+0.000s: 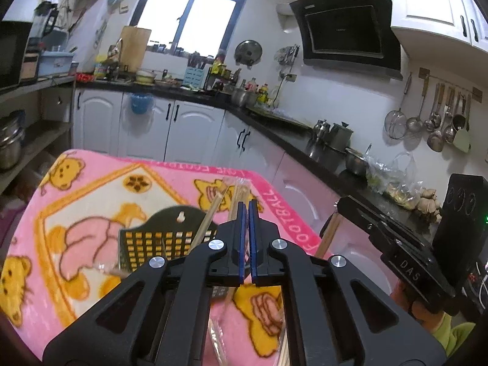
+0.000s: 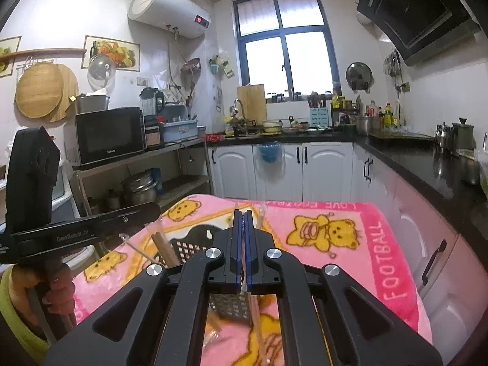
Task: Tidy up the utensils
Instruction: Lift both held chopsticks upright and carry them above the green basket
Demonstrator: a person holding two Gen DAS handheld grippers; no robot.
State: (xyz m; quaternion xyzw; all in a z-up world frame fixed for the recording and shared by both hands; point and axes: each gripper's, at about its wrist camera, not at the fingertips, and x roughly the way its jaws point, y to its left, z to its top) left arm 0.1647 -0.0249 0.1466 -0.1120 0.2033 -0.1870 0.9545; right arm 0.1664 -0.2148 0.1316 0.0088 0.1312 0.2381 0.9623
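Over the pink bear-print blanket [image 1: 91, 201] that covered the table, both claws hung above a black perforated utensil basket [image 1: 146, 238]. The left claw [image 1: 247, 213] had its blue pads drawn nearly together, and a clear plastic sleeve of wooden chopsticks [image 1: 239, 190] ran between them, showing beyond the tips and again below the frame, so it appeared clamped on that packet. The right claw [image 2: 243, 222] was closed just as narrowly on another thin clear-wrapped pair [image 2: 261, 213], a pale strip of which showed in the slit between its pads; the wrapped end rose past the tips.

The basket [image 2: 195, 244] sat on the blanket just below and ahead of both claws (its hanging hole faced the cameras). Some work looked done: in the left view one loose chopstick [image 1: 210, 216] leaned out of the basket at a slant, and in the right view a brown wooden handle [image 2: 163, 248] stood in its left part. A further wrapped item [image 1: 108, 270] lay just beside the basket's front wall; whether it touched could not be told.

By my judgement the task was partway along, with the two held packets yet to go into the basket, and that stray piece on the blanket after them.
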